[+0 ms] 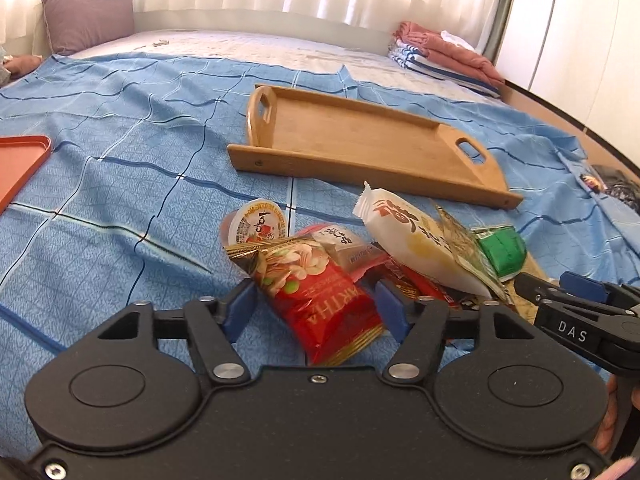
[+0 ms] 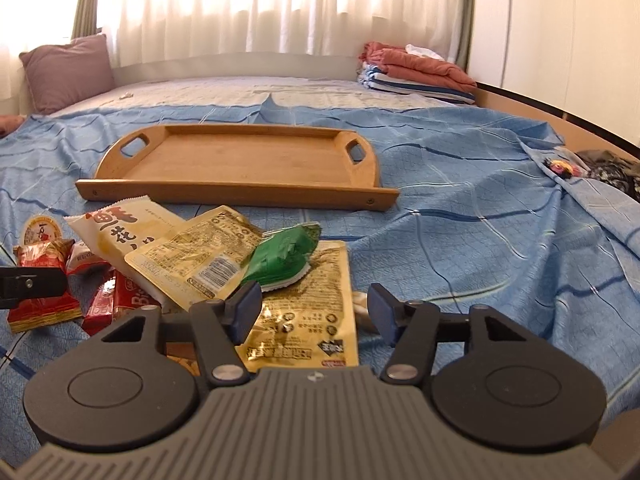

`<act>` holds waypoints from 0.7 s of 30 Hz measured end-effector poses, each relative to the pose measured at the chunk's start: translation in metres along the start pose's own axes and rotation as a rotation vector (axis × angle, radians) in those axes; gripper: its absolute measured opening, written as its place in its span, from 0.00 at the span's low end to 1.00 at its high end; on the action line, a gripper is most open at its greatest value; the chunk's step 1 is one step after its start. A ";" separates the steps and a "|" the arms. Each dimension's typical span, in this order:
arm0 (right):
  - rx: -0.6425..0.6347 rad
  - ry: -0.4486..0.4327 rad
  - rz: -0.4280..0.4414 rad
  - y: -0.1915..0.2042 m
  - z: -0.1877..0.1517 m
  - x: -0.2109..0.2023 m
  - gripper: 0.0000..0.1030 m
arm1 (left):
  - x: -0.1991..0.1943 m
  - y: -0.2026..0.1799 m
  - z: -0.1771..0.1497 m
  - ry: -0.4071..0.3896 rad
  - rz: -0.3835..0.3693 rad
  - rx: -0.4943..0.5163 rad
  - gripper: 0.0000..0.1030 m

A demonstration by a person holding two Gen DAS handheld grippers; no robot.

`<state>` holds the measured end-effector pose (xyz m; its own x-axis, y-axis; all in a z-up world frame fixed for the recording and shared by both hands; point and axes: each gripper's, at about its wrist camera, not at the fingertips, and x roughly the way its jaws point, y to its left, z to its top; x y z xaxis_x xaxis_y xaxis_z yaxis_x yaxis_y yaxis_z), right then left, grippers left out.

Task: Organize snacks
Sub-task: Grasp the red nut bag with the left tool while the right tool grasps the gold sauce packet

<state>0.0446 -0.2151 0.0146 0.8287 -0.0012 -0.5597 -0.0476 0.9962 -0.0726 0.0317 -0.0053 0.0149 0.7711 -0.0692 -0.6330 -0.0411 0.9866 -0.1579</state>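
Note:
A pile of snack packets lies on the blue bedsheet in front of an empty wooden tray (image 1: 360, 136) (image 2: 240, 160). My left gripper (image 1: 316, 300) is open, its jaws on either side of a red nut packet (image 1: 320, 300), which also shows in the right wrist view (image 2: 40, 288). My right gripper (image 2: 314, 308) is open over a gold packet (image 2: 304, 320), just short of a green packet (image 2: 284, 258) (image 1: 502, 250). A white packet (image 1: 412, 236) (image 2: 116, 228) and a jelly cup (image 1: 260, 220) lie in the pile. The right gripper also shows at the right edge of the left wrist view (image 1: 568, 292).
An orange tray (image 1: 20, 160) sits at the far left. Folded towels (image 1: 444, 56) are stacked at the back right and a purple pillow (image 1: 88, 12) at the back left. A dark patterned cloth (image 2: 608, 168) lies at the right edge of the bed.

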 end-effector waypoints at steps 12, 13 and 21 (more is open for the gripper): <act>-0.084 0.010 0.005 0.023 0.005 0.036 0.73 | 0.017 -0.008 -0.001 0.008 0.027 0.020 0.57; -0.075 0.011 0.011 0.023 0.006 0.037 0.71 | 0.016 -0.006 -0.001 0.008 0.021 0.014 0.57; -0.076 -0.024 0.028 0.024 0.007 0.008 0.37 | -0.005 0.001 0.002 -0.049 0.030 0.043 0.54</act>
<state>0.0540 -0.1901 0.0142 0.8393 0.0294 -0.5429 -0.1126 0.9863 -0.1206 0.0292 -0.0042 0.0190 0.8002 -0.0336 -0.5988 -0.0380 0.9936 -0.1064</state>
